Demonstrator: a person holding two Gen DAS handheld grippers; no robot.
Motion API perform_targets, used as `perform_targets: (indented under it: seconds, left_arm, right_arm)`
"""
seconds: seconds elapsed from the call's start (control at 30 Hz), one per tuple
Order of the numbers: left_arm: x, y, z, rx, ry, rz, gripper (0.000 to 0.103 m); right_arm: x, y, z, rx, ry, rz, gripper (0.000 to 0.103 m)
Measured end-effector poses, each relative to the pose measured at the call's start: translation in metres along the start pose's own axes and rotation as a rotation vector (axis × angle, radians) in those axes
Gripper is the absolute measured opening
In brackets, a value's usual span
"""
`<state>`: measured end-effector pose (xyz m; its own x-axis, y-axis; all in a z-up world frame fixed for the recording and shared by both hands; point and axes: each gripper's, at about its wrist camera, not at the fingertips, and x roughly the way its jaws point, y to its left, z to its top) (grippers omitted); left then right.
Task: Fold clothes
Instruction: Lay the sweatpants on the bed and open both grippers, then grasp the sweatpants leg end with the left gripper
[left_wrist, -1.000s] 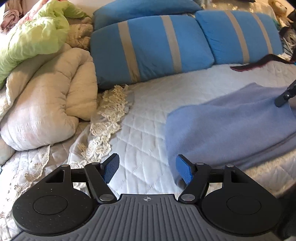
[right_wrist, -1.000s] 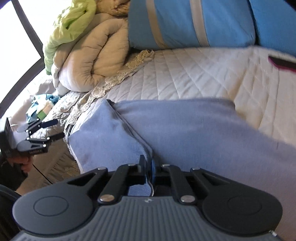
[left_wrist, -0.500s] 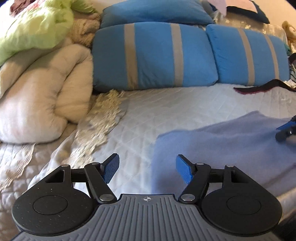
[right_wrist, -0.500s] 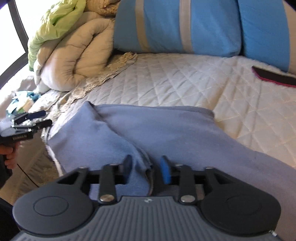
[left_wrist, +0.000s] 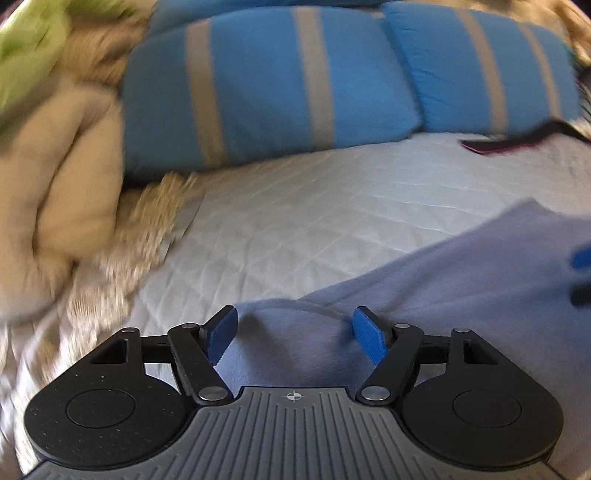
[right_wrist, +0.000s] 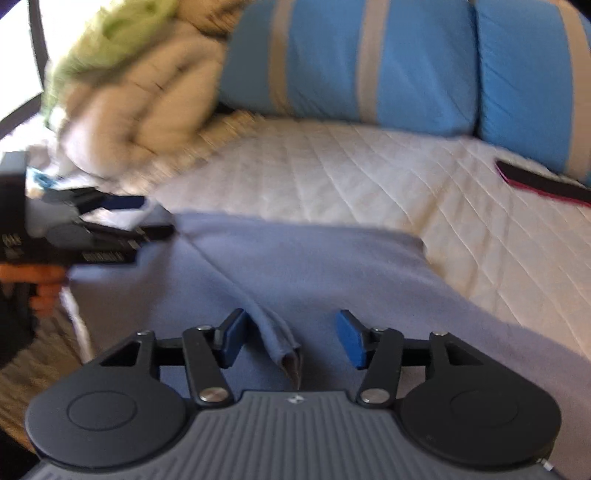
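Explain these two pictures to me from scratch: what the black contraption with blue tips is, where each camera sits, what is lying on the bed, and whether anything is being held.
No robot here: a person carries a hand-held two-finger gripper in each hand, and a camera on each looks forward along its fingers. The black plates and blue pads low in each picture are that gripper's own jaws.

The left wrist view shows the left gripper; the right wrist view shows the right gripper, and at its left edge the left gripper again, held in a hand.

On the white quilted bedspread lies a light blue garment, partly folded. Behind it are blue striped pillows and a rolled beige comforter; a dark strap lies to the right.

Nothing is held. Both sets of jaws are opening. A folded edge of the garment lies loose between the right jaws, and the left jaws hang over its corner.
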<state>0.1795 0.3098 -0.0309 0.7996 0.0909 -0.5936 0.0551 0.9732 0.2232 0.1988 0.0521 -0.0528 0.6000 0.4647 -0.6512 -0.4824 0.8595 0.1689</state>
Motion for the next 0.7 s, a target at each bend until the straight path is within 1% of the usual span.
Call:
perform_targets:
  seconds: [0.03,0.13,0.2,0.27,0.33,0.43,0.53,0.6,0.63,0.67,0.7]
  left_arm:
    - [0.002,0.004,-0.001,-0.039,0.007,0.009,0.075]
    - [0.005,0.010,-0.002,-0.058,0.010,0.048,0.078]
    - [0.004,0.010,-0.002,-0.029,0.001,0.071,0.082]
    - [0.001,0.013,-0.002,-0.031,-0.003,0.073,0.082]
    - [-0.003,0.017,-0.002,-0.020,-0.006,0.083,0.082]
    - [-0.013,0.023,0.003,0.004,-0.040,0.134,0.081]
    - [-0.031,0.034,0.002,-0.003,-0.069,0.141,0.081]
    - [-0.042,0.040,-0.001,-0.019,-0.083,0.121,0.080]
    - [-0.046,0.044,-0.003,-0.032,-0.086,0.076,0.080]
    - [-0.046,0.046,-0.005,-0.039,-0.077,0.040,0.080]
    - [-0.043,0.045,-0.009,-0.027,-0.045,0.038,0.081]
  right_arm:
    - [0.000,0.002,-0.002,-0.017,0.003,-0.020,0.065]
    - [-0.006,0.010,-0.009,-0.073,0.005,-0.077,0.066]
    - [-0.010,0.010,-0.013,-0.076,0.009,-0.094,0.066]
    - [-0.013,0.009,-0.016,-0.086,0.007,-0.103,0.069]
    - [-0.015,0.009,-0.019,-0.115,0.005,-0.117,0.076]
    - [-0.020,0.005,-0.021,-0.123,0.007,-0.123,0.077]
    - [-0.028,0.002,-0.021,-0.131,0.000,-0.108,0.078]
    - [-0.035,0.003,-0.021,-0.163,-0.017,-0.105,0.079]
    - [-0.038,0.003,-0.021,-0.177,-0.027,-0.102,0.080]
    - [-0.043,0.004,-0.021,-0.188,-0.037,-0.096,0.080]
    - [-0.047,0.004,-0.020,-0.192,-0.045,-0.090,0.083]
